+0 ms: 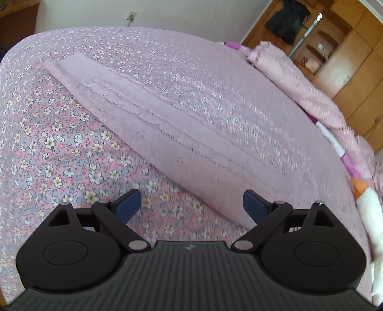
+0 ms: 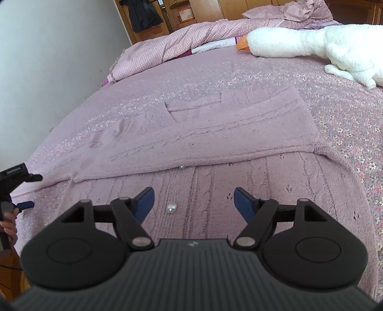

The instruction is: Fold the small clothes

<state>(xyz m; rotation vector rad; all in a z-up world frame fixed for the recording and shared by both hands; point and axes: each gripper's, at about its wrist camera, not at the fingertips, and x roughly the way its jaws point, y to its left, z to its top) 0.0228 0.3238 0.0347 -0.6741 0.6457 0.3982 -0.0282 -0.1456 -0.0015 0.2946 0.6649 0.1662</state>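
A: How does the garment look?

B: It's a mauve cable-knit cardigan (image 2: 215, 134) lying flat on the bed's pink floral bedspread (image 2: 359, 134), with one part folded over the body along a long diagonal edge. A round pearl button (image 2: 171, 207) sits on the knit between the right gripper's (image 2: 193, 203) blue-padded fingers, which are spread wide and grip nothing.

A: And the left gripper (image 1: 191, 205)?

B: Spread apart too, hovering at the cardigan's edge (image 1: 182, 134), holding nothing.

A: What does one view add?

B: The right wrist view shows the fold, the whole white plush goose (image 2: 311, 43) and the left gripper (image 2: 24, 191) at the cardigan's far end. The left wrist view shows a wall socket (image 1: 131, 16).
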